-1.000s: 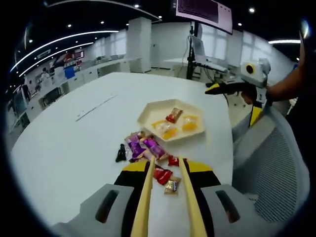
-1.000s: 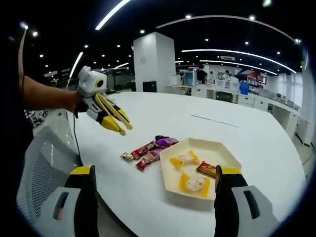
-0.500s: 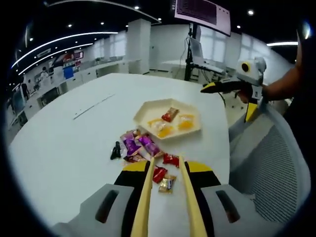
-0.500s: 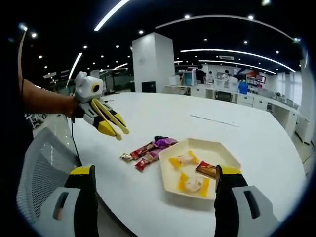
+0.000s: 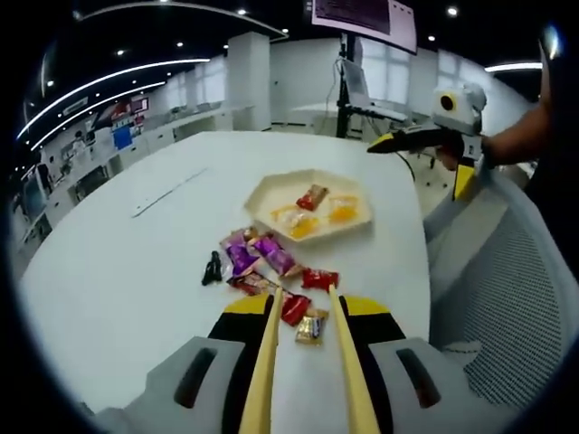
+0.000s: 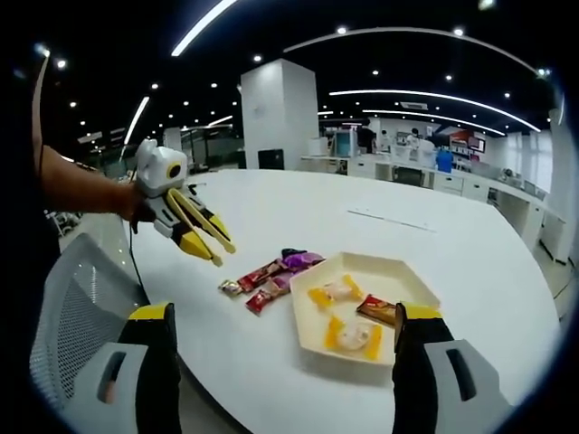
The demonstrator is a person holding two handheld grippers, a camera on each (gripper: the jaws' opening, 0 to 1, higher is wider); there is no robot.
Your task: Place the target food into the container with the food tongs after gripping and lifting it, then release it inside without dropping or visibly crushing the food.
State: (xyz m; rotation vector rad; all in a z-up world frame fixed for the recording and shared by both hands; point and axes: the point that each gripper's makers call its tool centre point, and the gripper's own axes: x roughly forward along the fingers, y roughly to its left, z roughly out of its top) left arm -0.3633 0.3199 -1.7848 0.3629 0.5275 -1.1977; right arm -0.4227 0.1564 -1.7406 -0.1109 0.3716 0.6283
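Note:
A cream hexagonal tray (image 5: 264, 191) holds a few wrapped sweets, orange and red-brown. In front of it lies a loose heap of wrapped candies (image 5: 258, 258), purple and red. My left gripper (image 5: 303, 295) carries long yellow tongs and stands open, just above the table. A red candy (image 5: 294, 308) and a gold candy (image 5: 311, 327) lie between its tips, not pinched. From the right gripper view, the left gripper (image 6: 217, 251) hovers left of the candies (image 6: 271, 274). My right gripper (image 6: 286, 312) is wide open, off the table's edge, facing the tray (image 6: 398, 276).
A small black object (image 5: 213, 268) lies left of the candy heap. A grey mesh chair (image 5: 507, 298) stands against the table's near edge. The right gripper (image 5: 407, 140), held by a hand, hangs beyond the tray. The white table (image 5: 118, 262) stretches away to the left.
The left gripper has dipped and tilted down slightly toward the loose candies. The right gripper has stayed wide open and nearly still. Nothing has been gripped.

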